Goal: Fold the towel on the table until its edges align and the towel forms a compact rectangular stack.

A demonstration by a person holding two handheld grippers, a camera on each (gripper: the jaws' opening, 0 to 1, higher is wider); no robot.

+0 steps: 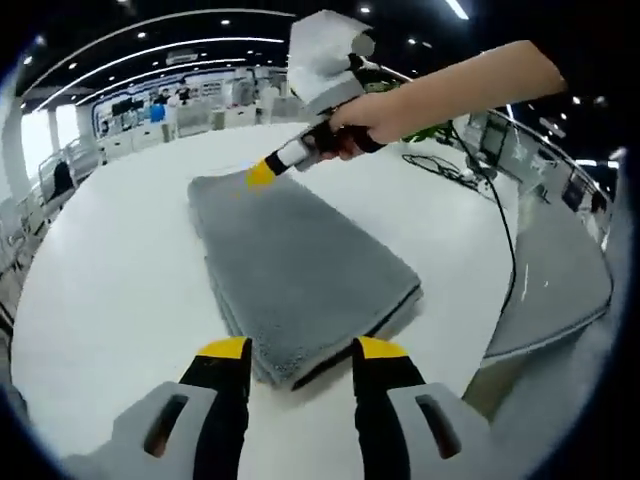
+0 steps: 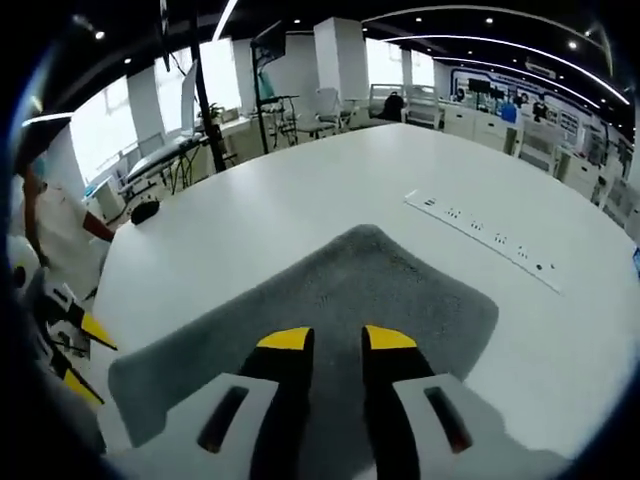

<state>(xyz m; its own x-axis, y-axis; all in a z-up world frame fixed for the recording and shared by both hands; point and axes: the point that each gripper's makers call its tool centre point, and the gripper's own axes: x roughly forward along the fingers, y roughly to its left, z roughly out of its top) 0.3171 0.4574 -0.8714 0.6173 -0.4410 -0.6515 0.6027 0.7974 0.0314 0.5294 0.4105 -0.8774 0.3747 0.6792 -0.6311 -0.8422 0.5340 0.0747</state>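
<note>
We saw a wide white counter (image 1: 120,280) in a large bright hall with ceiling lights and distant desks. A recessed socket strip (image 2: 480,238) ran across it. The grey towel (image 1: 300,270) lay folded on the counter as a thick, layered rectangle. The left claw (image 1: 300,350) hovered with jaws spread at its near corner. The right claw (image 2: 335,338) sat above the towel's far end, jaws slightly parted, pinching nothing.
</note>
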